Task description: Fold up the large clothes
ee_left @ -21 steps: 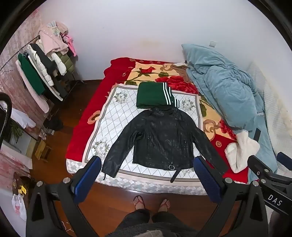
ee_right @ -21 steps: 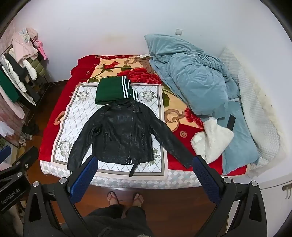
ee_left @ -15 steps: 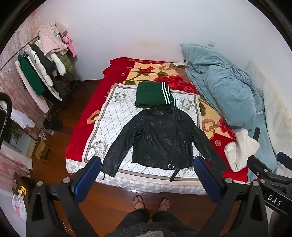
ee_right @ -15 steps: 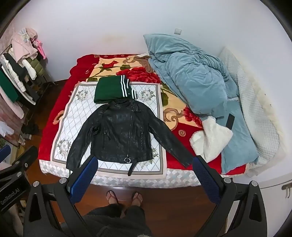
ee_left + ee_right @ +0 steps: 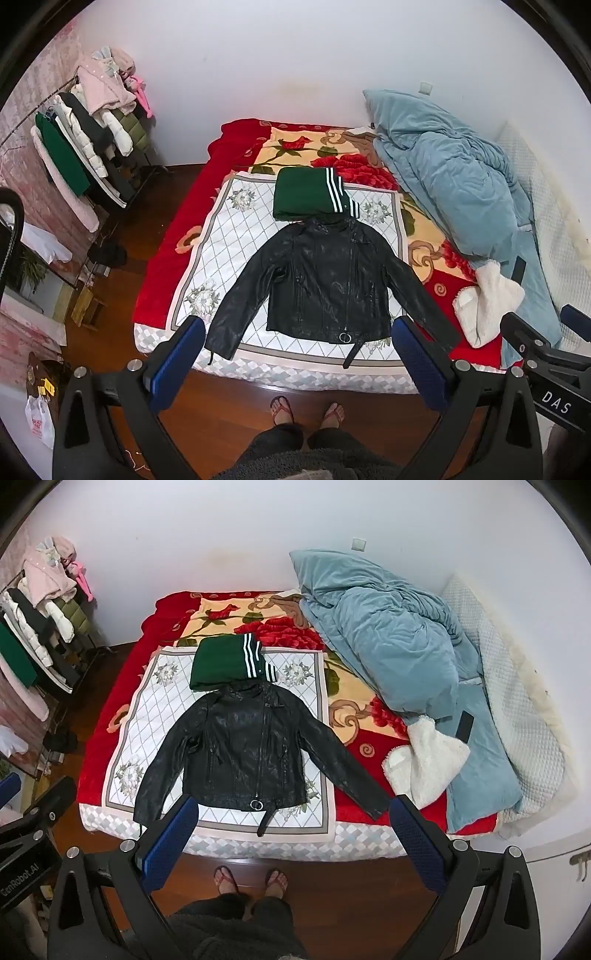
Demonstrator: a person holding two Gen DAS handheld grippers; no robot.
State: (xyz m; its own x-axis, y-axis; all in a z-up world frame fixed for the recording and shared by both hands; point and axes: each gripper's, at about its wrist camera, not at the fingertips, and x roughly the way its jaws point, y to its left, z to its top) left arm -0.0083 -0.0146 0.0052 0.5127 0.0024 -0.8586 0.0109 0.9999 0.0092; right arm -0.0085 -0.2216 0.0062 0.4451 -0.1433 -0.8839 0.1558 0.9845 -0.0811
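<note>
Jacket flat on bed, sleeves spread, hem at foot edge. Green top folded, touching its collar. Left tool & right tool both wide open, empty, above the floor short of the bed. Left view only: rack along bed's left side. Right view: duvet + white fleece fill bed's right side, fleece near right cuff.
</note>
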